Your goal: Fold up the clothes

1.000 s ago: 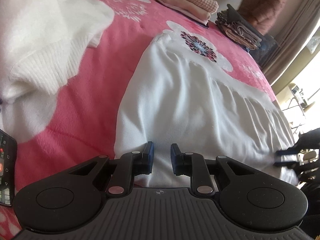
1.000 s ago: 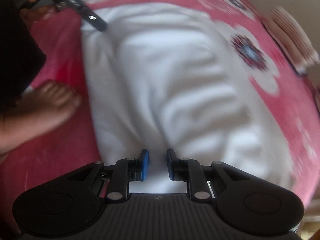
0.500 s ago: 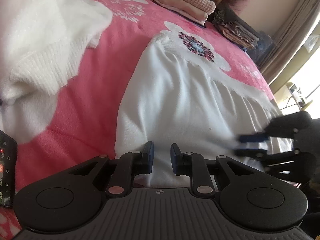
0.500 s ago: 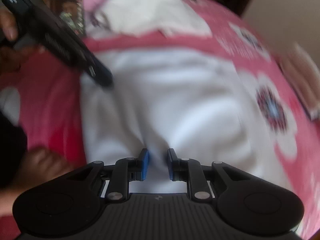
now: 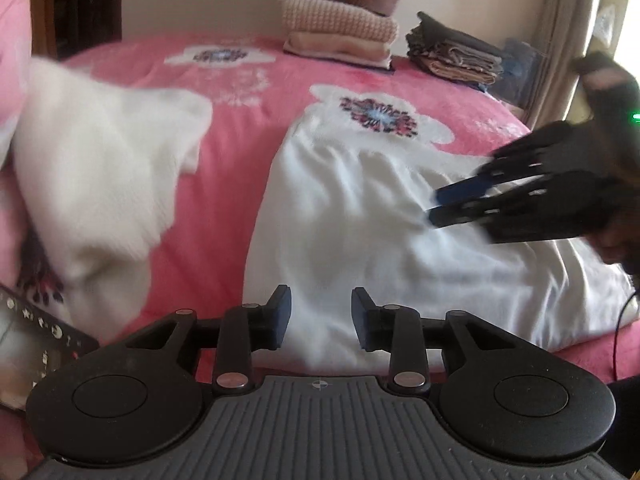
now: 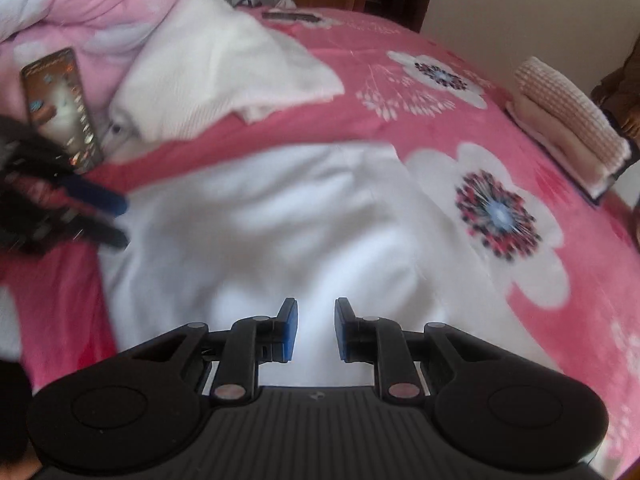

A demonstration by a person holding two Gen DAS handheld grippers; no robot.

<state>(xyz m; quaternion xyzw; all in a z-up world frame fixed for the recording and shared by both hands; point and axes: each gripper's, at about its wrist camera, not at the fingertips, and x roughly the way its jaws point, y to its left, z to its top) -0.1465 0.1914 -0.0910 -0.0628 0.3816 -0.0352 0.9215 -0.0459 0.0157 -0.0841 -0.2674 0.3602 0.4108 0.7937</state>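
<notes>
A white garment (image 5: 360, 220) (image 6: 260, 240) lies spread flat, with soft wrinkles, on a pink flowered blanket (image 5: 236, 140) (image 6: 440, 120). My left gripper (image 5: 320, 316) (image 6: 120, 222) hovers over the garment's near left edge. Its jaws are opening and no cloth is pinched between them. My right gripper (image 6: 316, 328) (image 5: 434, 206) is low over the garment's right half, blurred by motion. A narrow gap shows between its blue pads and I see no fabric caught in it.
A white knit sweater (image 5: 100, 168) (image 6: 212, 64) lies crumpled to the left. A phone (image 5: 24, 344) (image 6: 60, 108) rests beside it. A folded cream and pink stack (image 5: 340, 32) (image 6: 568, 116) and a dark folded stack (image 5: 456, 56) sit at the bed's far edge.
My left gripper has risen and rolled, and its jaws have widened. The right gripper has swept from the garment's right edge inward across the cloth.
</notes>
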